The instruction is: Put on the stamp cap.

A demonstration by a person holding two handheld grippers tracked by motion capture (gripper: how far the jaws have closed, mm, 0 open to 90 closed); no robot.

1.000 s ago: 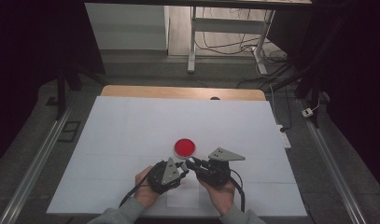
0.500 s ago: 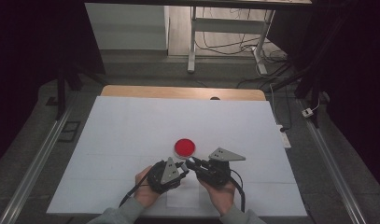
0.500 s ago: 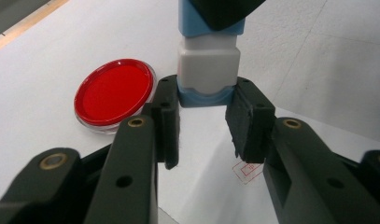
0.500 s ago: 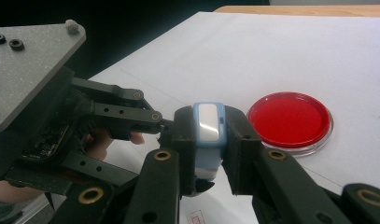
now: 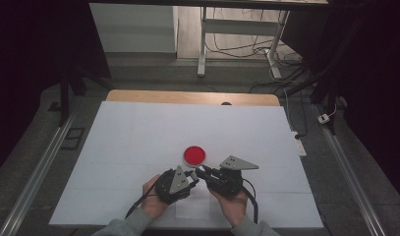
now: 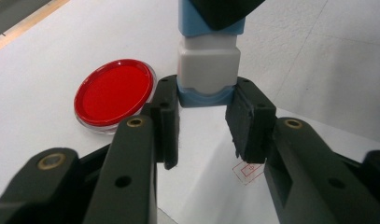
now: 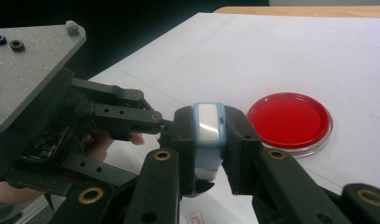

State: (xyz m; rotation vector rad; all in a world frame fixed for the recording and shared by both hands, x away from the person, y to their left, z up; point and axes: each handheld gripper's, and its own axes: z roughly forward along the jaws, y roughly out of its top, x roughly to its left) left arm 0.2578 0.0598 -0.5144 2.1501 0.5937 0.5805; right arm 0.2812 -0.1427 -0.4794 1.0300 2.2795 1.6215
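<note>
Both hand-held grippers meet over the near middle of the white bench (image 5: 138,137). The right hand-held gripper (image 7: 208,140) pinches a small blue-and-grey block (image 7: 208,135) between its pads, above the bench. The left hand-held gripper (image 6: 204,119) clamps the same block's other end (image 6: 207,65). A red round dish (image 5: 193,155) lies flat just beyond them

Red dish (image 5: 193,155) just beyond the claws; white tabletop (image 5: 138,137) otherwise open.
</note>
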